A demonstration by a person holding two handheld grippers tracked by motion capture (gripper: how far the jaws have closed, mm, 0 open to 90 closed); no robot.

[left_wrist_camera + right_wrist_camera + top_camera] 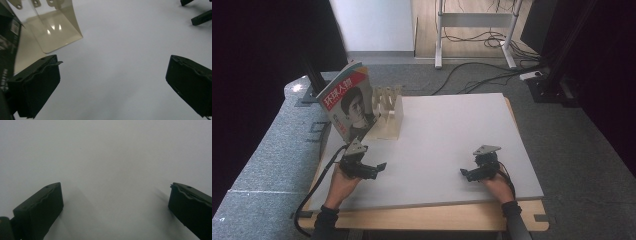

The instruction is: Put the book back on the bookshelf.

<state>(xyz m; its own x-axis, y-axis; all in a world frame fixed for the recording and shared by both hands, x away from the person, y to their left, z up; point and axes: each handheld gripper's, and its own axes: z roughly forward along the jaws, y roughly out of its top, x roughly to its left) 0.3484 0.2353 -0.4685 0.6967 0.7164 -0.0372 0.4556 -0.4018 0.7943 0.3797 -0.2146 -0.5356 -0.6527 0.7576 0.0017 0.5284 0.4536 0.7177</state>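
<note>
Left gripper (382,166): I hold it low over the near-left part of the counter (452,135), its fingers (37,85) spread wide and released, nothing between them.
Right gripper (463,173): I hold it low over the near-right part, fingers (40,207) likewise apart and empty, bare white surface between them.
Magazine (347,100): stands upright at the far-left corner, leaning in the rack, cover facing me, well apart from both my grippers.
Rack (388,112): a cream, slotted stand on the counter, just right of the magazine; its base plate (53,32) lies ahead of my left fingers.
Between my hands: open white counter.
</note>
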